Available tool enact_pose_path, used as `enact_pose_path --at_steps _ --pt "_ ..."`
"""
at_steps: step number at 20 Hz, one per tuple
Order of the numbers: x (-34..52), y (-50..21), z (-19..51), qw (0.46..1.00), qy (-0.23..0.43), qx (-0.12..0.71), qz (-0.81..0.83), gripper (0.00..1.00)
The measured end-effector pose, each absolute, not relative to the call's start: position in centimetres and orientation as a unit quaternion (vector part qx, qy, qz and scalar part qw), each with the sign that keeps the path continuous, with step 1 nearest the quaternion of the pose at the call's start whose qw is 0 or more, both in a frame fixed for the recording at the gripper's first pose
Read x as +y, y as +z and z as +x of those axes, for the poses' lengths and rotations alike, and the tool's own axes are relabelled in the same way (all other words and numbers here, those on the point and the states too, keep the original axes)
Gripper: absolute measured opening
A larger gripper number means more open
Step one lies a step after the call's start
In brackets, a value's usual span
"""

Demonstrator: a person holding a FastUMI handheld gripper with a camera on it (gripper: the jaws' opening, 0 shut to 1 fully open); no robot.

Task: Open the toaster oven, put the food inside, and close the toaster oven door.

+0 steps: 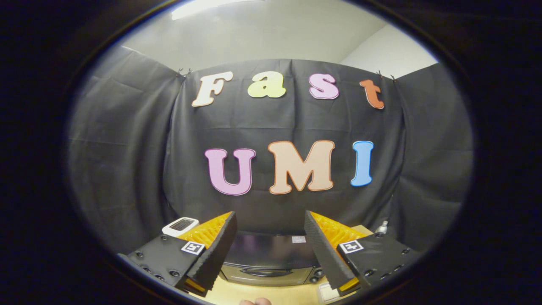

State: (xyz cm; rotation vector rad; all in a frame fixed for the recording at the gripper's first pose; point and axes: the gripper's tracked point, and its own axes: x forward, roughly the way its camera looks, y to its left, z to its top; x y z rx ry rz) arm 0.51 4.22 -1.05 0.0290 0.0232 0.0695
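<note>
Item: my gripper [270, 254], held above the tabletop with its two fingers spread wide and nothing between the pads. Left finger [214, 254]: black ribbed pad, orange backing, black base block carrying a small square marker. Right finger [326, 252]: same build, mirrored, with its own marker. Neither pad touches anything. Item: toaster oven [269, 256], dark-topped with a paler front, standing on the table below and just beyond my fingertips, seen in the gap between the fingers from above. Its door appears closed, with a handle running across the upper front; at least one knob sits on its right side, close by my right finger. A small pale label lies on the top near the back right corner. Item: table [271, 294], light wood, bare in front of the oven. Item: small white device [181, 225] with a dark grille, past my left finger, beside the oven. Item: a small pale bottle-like thing [382, 227] beyond my right finger, too small to identify. Item: a white flat object [327, 292] on the table under my right finger, partly hidden. Item: a fingertip [255, 301] at the table's near edge.
</note>
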Motion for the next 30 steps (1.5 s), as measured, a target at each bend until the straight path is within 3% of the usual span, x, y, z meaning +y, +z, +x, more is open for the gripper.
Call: enact_pose_path --at_steps 30 --pt "6.8 -6.2 2.4 0.998 0.043 0.043 0.022 0.99"
